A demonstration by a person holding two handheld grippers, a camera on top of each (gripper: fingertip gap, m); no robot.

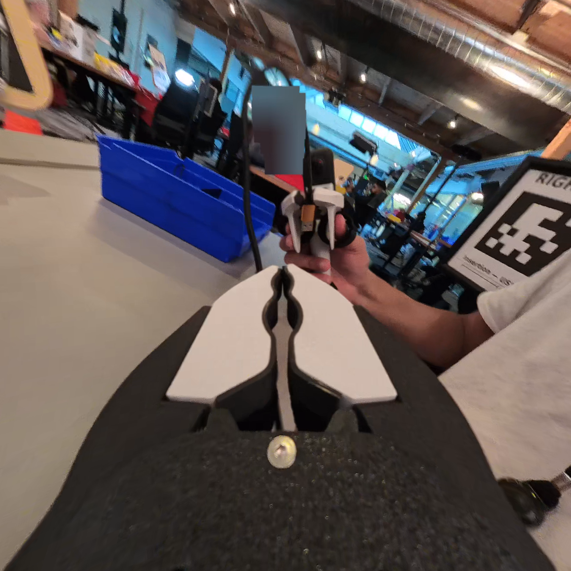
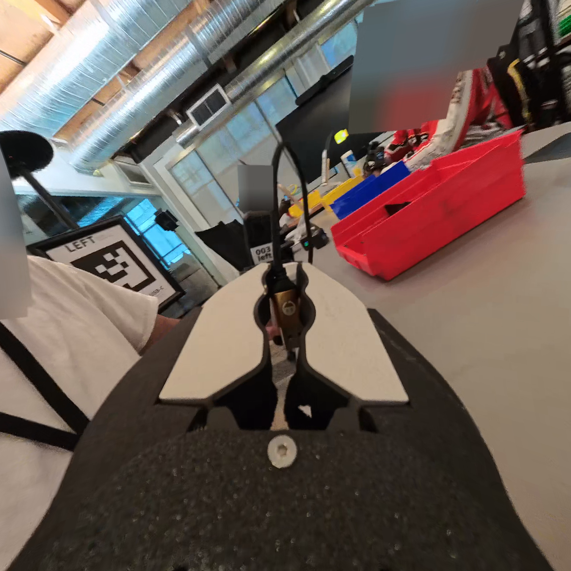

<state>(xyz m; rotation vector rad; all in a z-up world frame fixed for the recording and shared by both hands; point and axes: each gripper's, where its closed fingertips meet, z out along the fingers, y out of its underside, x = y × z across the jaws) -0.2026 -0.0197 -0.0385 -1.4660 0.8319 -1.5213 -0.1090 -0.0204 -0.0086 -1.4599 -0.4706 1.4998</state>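
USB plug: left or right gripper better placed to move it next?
Right. The right gripper is already shut on the gold USB plug. The left gripper is shut with nothing clearly between its fingers; the black cable only runs past its tips.

Left gripper (image 1: 282,272) is pinched tight, white fingers (image 1: 234,336) meeting at the tips with only the wavy notches along the seam showing gaps, and it's tilted up off level. Right gripper (image 2: 281,268) is clamped too, tips nearly touching, also angled upward. From the left wrist view you can see the right one (image 1: 312,247) farther out, fingers pointing down, gripped by a bare hand (image 1: 333,262) with the forearm running back to a white short sleeve.
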